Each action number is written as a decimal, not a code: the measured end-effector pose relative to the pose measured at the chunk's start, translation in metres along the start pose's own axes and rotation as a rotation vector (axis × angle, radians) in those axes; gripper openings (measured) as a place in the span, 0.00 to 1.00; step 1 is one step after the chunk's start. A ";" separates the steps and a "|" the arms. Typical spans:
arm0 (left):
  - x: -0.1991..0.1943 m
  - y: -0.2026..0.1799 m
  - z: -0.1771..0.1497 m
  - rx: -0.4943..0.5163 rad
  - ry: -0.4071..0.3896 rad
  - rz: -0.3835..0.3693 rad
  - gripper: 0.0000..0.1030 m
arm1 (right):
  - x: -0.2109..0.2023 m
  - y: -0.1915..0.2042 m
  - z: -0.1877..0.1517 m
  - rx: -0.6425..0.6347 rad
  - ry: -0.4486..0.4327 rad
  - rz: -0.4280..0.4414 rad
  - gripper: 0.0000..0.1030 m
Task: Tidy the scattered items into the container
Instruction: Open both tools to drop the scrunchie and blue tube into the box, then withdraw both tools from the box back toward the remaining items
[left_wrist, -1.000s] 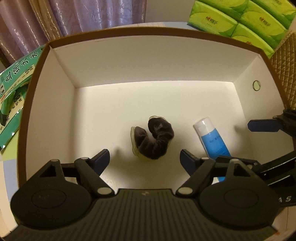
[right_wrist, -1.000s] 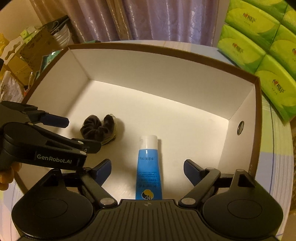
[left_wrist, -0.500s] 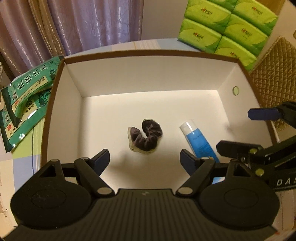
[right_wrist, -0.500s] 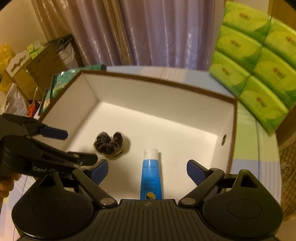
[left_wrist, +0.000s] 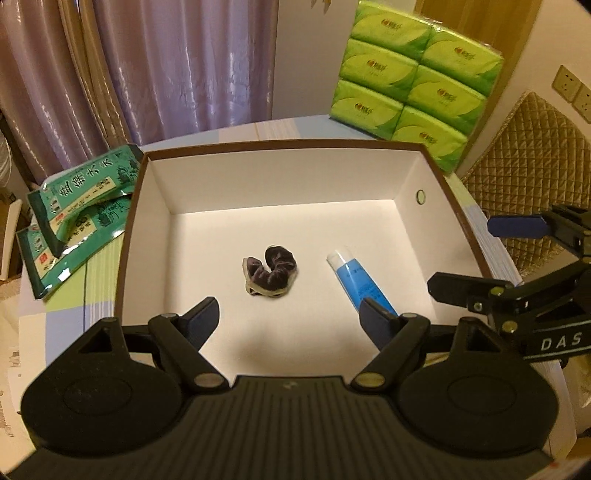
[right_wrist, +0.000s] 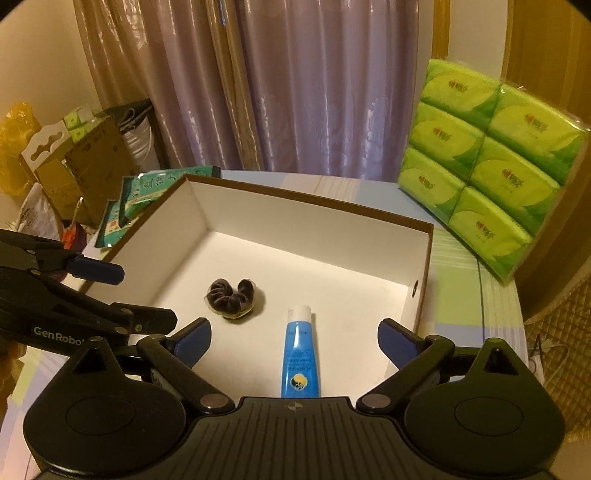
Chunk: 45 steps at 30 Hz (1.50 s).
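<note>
1. As seen from the left wrist view, the left gripper (left_wrist: 286, 315) hangs above the near edge of the box (left_wrist: 280, 146), fingers spread wide and holding nothing.
2. The right gripper (right_wrist: 294, 338) is likewise spread, empty, and poised over the near right part of the box (right_wrist: 428, 258); in the left wrist view it enters from the right (left_wrist: 480, 254) with fingers apart.
3. The blue tube (right_wrist: 300, 356) lies flat on the box floor, nearest the right gripper. In the right wrist view its long axis runs near to far, white cap pointing at the far wall and crimped end toward the camera. In the left wrist view the tube (left_wrist: 356, 278) slants, cap toward the far left.
4. The dark scrunchie (left_wrist: 270, 271) lies curled in a C shape near the middle of the floor, left of the tube and apart from it; it also shows in the right wrist view (right_wrist: 232, 297).
5. The box is white inside with a brown rim and sits on the pastel striped tabletop (left_wrist: 74, 317).
6. Outside the box, green packets (left_wrist: 79, 206) lie just beside its left wall.
7. Farther back, a stack of green tissue packs (left_wrist: 413, 81) stands past the far right corner.
8. Purple curtains (right_wrist: 314, 85) hang behind the tabletop.
</note>
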<state>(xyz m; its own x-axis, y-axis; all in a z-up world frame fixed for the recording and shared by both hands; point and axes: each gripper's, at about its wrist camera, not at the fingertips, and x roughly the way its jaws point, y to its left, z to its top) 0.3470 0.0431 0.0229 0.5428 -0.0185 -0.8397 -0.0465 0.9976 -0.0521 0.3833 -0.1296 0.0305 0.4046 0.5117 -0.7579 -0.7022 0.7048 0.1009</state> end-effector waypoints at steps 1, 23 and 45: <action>-0.004 -0.001 -0.003 0.004 -0.006 0.006 0.78 | -0.005 0.001 -0.002 0.001 -0.008 0.001 0.92; -0.080 -0.008 -0.075 -0.030 -0.109 0.022 0.78 | -0.096 0.026 -0.068 -0.084 -0.173 0.041 0.92; -0.103 -0.002 -0.167 -0.137 -0.102 0.039 0.78 | -0.119 0.044 -0.157 -0.178 -0.160 0.073 0.92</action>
<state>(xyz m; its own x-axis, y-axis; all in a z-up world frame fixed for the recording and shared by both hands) 0.1518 0.0317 0.0191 0.6206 0.0340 -0.7834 -0.1794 0.9787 -0.0997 0.2125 -0.2362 0.0242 0.4269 0.6391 -0.6397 -0.8194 0.5726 0.0252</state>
